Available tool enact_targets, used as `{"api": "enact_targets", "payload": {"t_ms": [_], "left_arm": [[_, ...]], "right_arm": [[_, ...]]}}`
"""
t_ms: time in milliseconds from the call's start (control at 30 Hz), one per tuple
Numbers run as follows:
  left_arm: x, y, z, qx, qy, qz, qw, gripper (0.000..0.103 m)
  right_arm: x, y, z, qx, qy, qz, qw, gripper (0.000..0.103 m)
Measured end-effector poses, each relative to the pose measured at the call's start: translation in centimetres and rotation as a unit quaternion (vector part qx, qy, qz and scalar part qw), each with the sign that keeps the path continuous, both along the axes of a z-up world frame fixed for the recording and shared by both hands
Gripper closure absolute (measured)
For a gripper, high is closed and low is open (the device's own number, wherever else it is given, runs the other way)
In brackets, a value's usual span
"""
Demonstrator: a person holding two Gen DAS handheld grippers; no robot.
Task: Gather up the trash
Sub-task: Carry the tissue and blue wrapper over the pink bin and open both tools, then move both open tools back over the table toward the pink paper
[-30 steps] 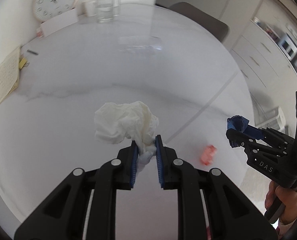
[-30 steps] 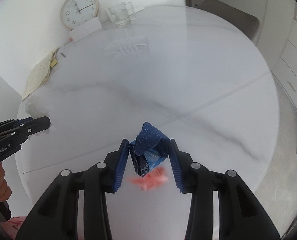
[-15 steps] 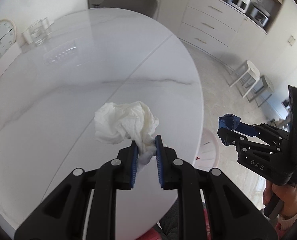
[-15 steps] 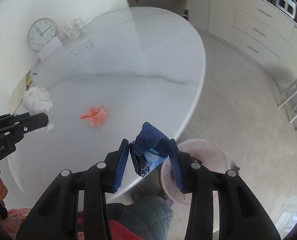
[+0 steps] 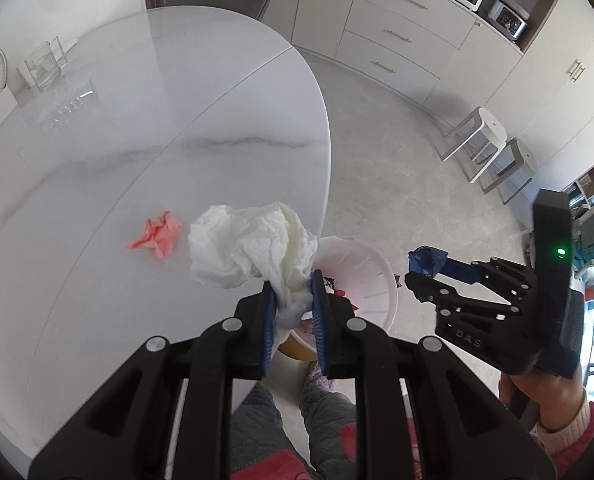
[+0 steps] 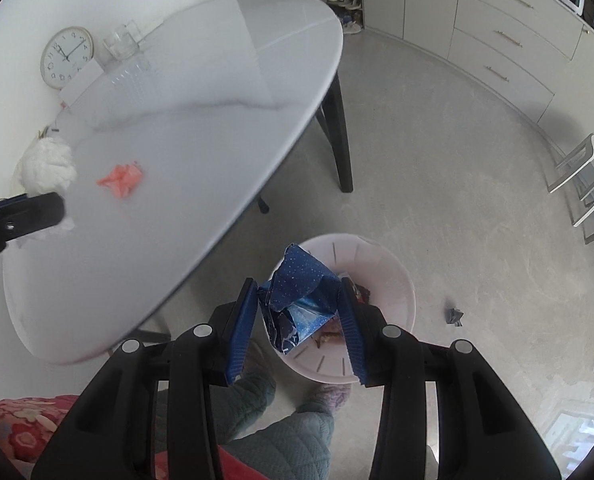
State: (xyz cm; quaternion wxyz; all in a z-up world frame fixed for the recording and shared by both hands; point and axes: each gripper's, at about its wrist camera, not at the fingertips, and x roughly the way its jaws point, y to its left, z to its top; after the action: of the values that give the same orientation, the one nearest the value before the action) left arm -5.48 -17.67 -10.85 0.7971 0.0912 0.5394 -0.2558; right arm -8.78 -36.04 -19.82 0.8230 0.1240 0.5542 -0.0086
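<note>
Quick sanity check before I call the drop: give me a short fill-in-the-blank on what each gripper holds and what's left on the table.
1. The left gripper is shut on a crumpled ____ tissue.
2. The right gripper carries a crumpled ____ wrapper above the bin.
3. The scrap of paper left on the table is ____.
4. The bin stands on the ____.

Missing words: white; blue; pink; floor

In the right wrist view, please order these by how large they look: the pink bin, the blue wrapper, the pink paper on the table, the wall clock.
1. pink bin
2. blue wrapper, though its nearness to the camera enlarges it
3. wall clock and pink paper: they look about alike, so I do not rank them.
</note>
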Motion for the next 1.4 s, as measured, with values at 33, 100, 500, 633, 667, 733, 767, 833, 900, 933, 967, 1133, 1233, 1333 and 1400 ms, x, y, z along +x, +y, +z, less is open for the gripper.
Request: {"api": "enact_targets", "payload": {"t_ms": [33,100,500,633,667,733,767,833,900,933,967,1133,1233,1333,1400], "left_arm": [[-0.3,-0.2,-0.1,0.001,0.002,0.003,1.0,0.086],[-0.8,-0.9,-0.5,0.002,0.009,0.009,0.9999,0.086],[-2.1,-6.8,-3.3,0.017,0.043,-0.009,0.9989,0.086],[-2.5,-9.0,-4.3,0.016,0.055,-0.033,0.9978,0.072],[-2.6,-9.7,-4.7,0.017,0.061,-0.039,0.9972,0.064],[-3.0,-10.7,-4.8,0.015,0.058,-0.047,0.9971,0.043],[-3.3,-11.2,-4.8,0.016,0.052,-0.052,0.9972,0.04],[-3.7,-12.0,-4.7,0.017,0.048,-0.063,0.9968,0.03],[-4.1,-12.3,-4.4,0.016,0.039,-0.069,0.9967,0.022],[-4.1,-12.4,-4.2,0.017,0.035,-0.07,0.9968,0.019],[-4.2,-12.5,-4.1,0.017,0.031,-0.07,0.9969,0.019],[-3.7,-11.2,-3.6,0.02,0.026,-0.053,0.9981,0.015],[-3.2,-10.1,-3.1,0.017,0.021,-0.034,0.999,0.015],[-2.6,-8.7,-2.2,0.01,0.013,-0.015,0.9997,0.014],[-2.1,-6.9,-1.5,0.008,0.003,0.001,1.0,0.013]], "right_arm": [[0.1,-0.2,-0.7,0.001,0.011,0.008,1.0,0.059],[0.1,-0.4,-1.7,0.001,0.028,0.027,0.999,0.043],[-1.9,-4.5,1.3,-0.078,0.0,0.023,0.997,0.002],[-3.1,-6.8,1.8,-0.073,0.003,0.002,0.997,0.002],[-3.3,-7.3,1.8,-0.072,0.004,-0.003,0.997,0.002],[-3.8,-8.3,1.7,-0.07,0.008,-0.012,0.997,0.002],[-4.0,-8.7,1.7,-0.07,0.01,-0.016,0.997,0.002],[-4.3,-9.1,1.5,-0.069,0.012,-0.022,0.997,0.002],[-4.6,-9.5,1.4,-0.067,0.013,-0.027,0.997,0.003],[-4.7,-9.7,1.4,-0.066,0.014,-0.03,0.997,0.003],[-4.9,-9.9,1.4,-0.065,0.014,-0.031,0.997,0.003],[-4.8,-9.8,1.6,-0.06,0.012,-0.035,0.998,0.003],[-4.4,-9.2,2.2,-0.049,0.006,-0.034,0.998,0.003],[-3.8,-8.0,3.0,-0.043,-0.003,-0.03,0.999,0.003],[-3.1,-7.0,3.6,-0.037,-0.009,-0.024,0.999,0.002]]}}
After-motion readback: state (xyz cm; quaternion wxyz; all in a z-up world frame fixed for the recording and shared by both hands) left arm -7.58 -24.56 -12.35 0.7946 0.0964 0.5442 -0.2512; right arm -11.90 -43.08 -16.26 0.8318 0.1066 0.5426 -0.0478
